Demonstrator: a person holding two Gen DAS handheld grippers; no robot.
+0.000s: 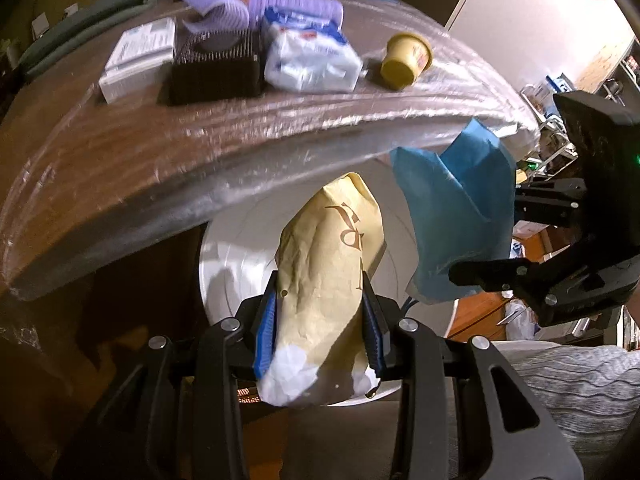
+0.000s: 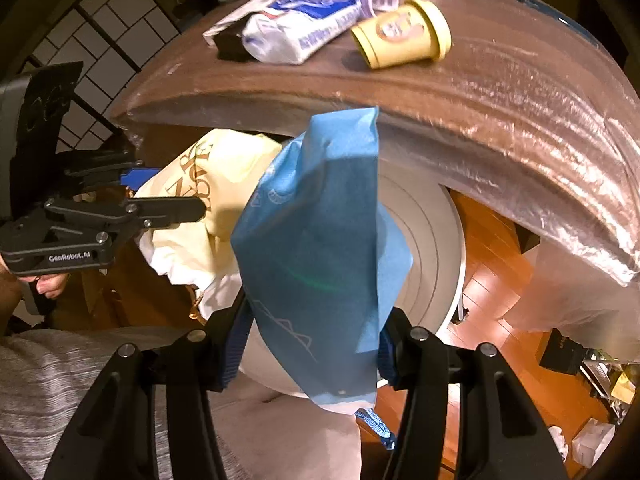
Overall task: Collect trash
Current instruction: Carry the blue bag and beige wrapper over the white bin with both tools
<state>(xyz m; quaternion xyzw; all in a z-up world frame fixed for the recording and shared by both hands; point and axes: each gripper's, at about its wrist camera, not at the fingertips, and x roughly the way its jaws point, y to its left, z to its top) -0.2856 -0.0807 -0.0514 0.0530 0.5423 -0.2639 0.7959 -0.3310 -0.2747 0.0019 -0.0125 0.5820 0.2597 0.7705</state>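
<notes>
My left gripper (image 1: pixel 320 316) is shut on a tan paper bag (image 1: pixel 328 264) with white tissue at its lower end, held over a white round bin (image 1: pixel 236 264) below the table edge. My right gripper (image 2: pixel 314 352) is shut on a blue paper bag (image 2: pixel 320 240), held over the same bin (image 2: pixel 424 232). The blue bag (image 1: pixel 452 216) and the right gripper show at the right in the left wrist view; the tan bag (image 2: pixel 208 184) and the left gripper show at the left in the right wrist view. A yellow cup (image 1: pixel 406 60) lies on its side on the table.
The wooden table (image 1: pixel 132 160) is wrapped in plastic film. On it are a white-and-blue packet (image 1: pixel 312 60), a black finned block (image 1: pixel 216 72), a white box (image 1: pixel 136 56) and purple rollers (image 1: pixel 224 8). A wooden floor (image 2: pixel 492 292) with clutter lies to the right.
</notes>
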